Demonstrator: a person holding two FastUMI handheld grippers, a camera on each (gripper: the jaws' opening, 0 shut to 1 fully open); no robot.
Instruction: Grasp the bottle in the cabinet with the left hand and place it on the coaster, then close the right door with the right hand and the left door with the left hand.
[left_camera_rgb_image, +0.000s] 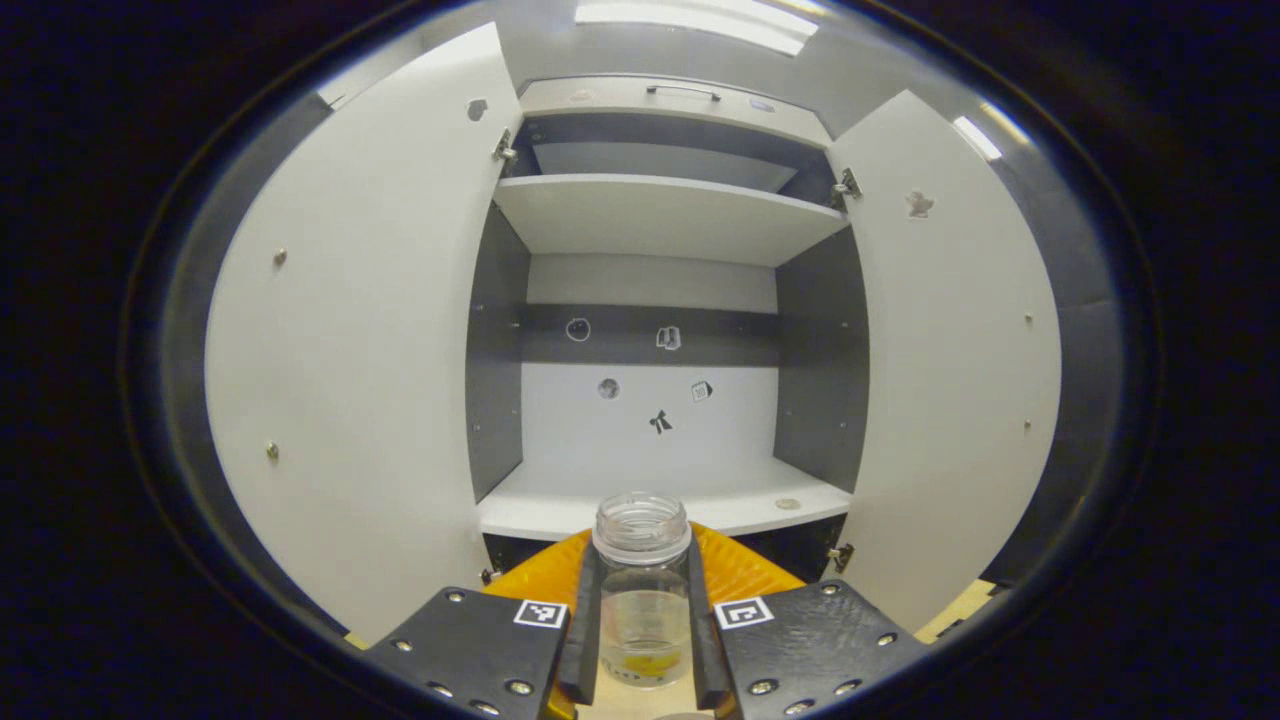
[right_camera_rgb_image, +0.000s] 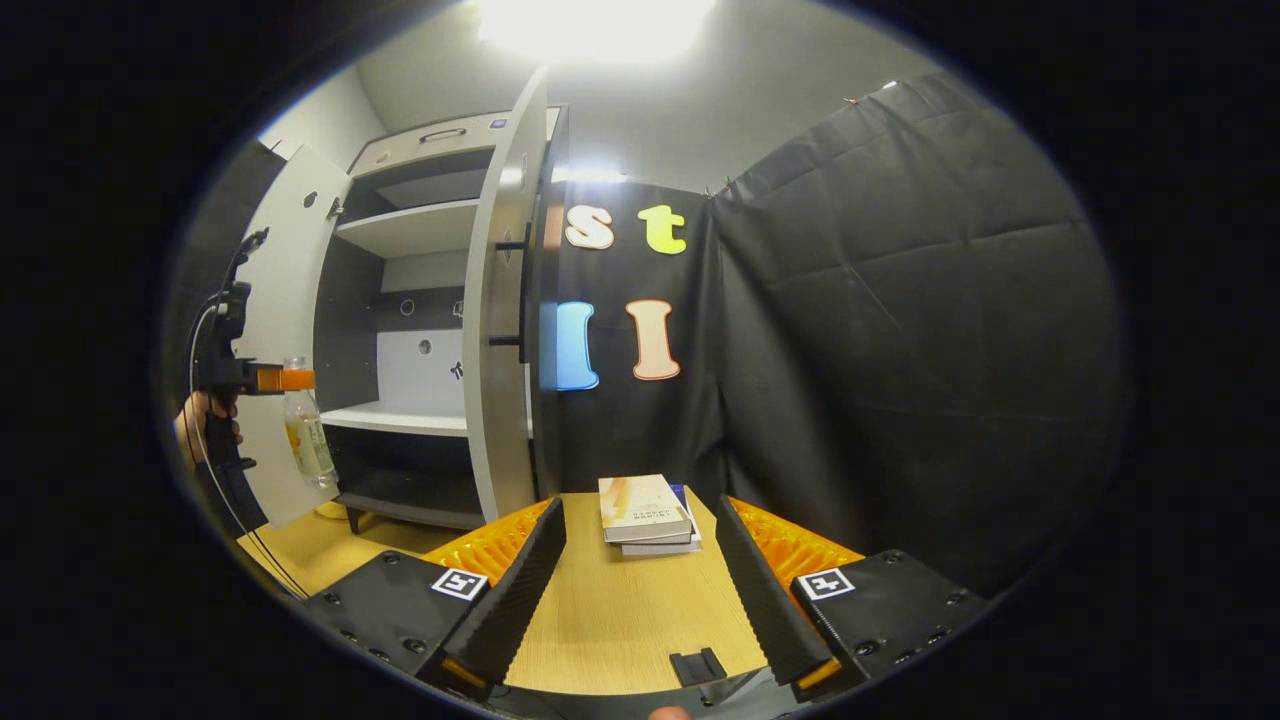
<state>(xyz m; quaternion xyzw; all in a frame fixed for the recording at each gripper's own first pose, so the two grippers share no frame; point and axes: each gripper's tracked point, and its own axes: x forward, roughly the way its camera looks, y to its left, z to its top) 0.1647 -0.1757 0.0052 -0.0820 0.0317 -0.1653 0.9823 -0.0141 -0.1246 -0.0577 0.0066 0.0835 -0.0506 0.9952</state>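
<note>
A clear, capless bottle (left_camera_rgb_image: 643, 600) with a little yellowish content stands upright between my left gripper's (left_camera_rgb_image: 643, 560) fingers, which press on both its sides. It is outside the cabinet (left_camera_rgb_image: 650, 500), in front of the lower shelf. Both doors stand wide open: the left door (left_camera_rgb_image: 350, 330) and the right door (left_camera_rgb_image: 950, 360). In the right gripper view the left gripper (right_camera_rgb_image: 275, 380) holds the bottle (right_camera_rgb_image: 308, 440) above the table, over a small yellowish patch (right_camera_rgb_image: 325, 510) that may be the coaster. My right gripper (right_camera_rgb_image: 640, 510) is open over the wooden table (right_camera_rgb_image: 620, 610), with nothing between its fingers.
A stack of two books (right_camera_rgb_image: 645, 512) lies on the table just beyond the right gripper's fingers. The open right door's edge (right_camera_rgb_image: 500, 320) juts out to their left. A hand (right_camera_rgb_image: 195, 420) holds the left gripper. The cabinet's shelves (left_camera_rgb_image: 660, 215) are bare.
</note>
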